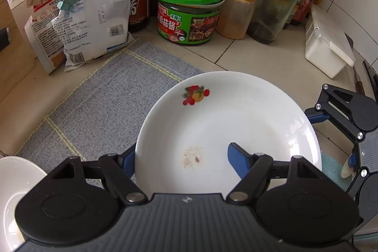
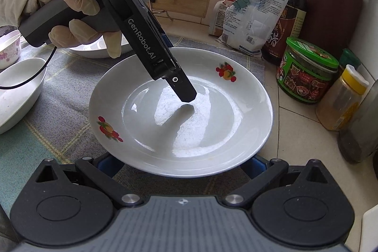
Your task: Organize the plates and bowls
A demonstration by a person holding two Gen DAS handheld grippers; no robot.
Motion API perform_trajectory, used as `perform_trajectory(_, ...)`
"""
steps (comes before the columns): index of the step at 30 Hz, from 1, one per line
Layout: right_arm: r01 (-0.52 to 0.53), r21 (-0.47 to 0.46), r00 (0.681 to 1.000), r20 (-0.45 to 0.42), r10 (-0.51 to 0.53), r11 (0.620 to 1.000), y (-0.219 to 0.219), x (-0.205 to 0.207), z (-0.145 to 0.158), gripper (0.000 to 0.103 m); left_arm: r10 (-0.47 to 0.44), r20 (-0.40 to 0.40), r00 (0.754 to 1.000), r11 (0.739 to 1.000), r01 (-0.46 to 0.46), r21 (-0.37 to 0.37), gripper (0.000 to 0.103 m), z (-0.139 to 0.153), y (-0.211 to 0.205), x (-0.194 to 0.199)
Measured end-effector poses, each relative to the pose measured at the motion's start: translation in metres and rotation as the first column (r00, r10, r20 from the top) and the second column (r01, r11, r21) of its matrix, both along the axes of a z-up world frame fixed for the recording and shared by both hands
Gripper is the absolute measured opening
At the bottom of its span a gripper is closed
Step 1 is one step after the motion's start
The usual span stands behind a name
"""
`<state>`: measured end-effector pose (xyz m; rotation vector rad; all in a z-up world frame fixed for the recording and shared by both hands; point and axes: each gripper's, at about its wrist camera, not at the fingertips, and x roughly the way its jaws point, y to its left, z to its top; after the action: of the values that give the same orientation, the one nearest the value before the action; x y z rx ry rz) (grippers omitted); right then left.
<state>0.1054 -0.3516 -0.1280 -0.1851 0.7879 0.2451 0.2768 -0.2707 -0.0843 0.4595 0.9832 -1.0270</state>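
Observation:
A white plate with fruit decals fills the middle of both views, over the grey checked cloth. My left gripper straddles its near rim: one blue finger sits against the outside of the rim, the other lies inside on the plate's floor. It looks shut on the plate. In the right wrist view a gloved hand holds that gripper, its one visible finger reaching into the plate. My right gripper stands wide, both tips hidden under the plate's opposite rim, nothing clamped.
A shallow white dish lies left of the plate, another white dish and a small floral bowl behind it. A green-lidded jar, bottles, clipped bags and a white lidded box line the wall.

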Motion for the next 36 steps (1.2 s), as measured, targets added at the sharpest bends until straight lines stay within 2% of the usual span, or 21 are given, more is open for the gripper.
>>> perform_trajectory(20, 0.032, 0.003, 0.999, -0.004, -0.032, 0.999, -0.002, 0.010, -0.008, 0.103, -0.011, 0.025, 1.000, 1.000, 0.011, 0.001, 0.077, -0.005, -0.007, 0.006)
perform_trajectory(25, 0.036, -0.004, 0.999, -0.004, -0.036, 0.999, -0.002, 0.008, -0.007, 0.103, -0.019, 0.035, 0.999, 1.000, 0.019, -0.002, 0.081, -0.004, -0.007, 0.005)
perform_trajectory(26, 0.037, -0.008, 0.999, -0.003, -0.037, 0.999, -0.001, 0.006, -0.006, 0.103, -0.020, 0.038, 0.999, 1.000, 0.020, -0.005, 0.084, -0.003, -0.006, 0.004)
perform_trajectory(31, 0.049, -0.010, 0.999, -0.004, -0.049, 0.999, -0.001, 0.000, 0.000, 0.103, -0.018, 0.095, 0.995, 1.000, 0.019, -0.005, 0.085, 0.009, 0.000, -0.002)
perform_trajectory(36, 0.074, 0.010, 0.997, -0.002, -0.074, 0.997, 0.000, -0.010, 0.008, 0.103, 0.012, 0.133, 0.991, 0.999, -0.008, -0.035, 0.086, 0.030, 0.015, -0.015)
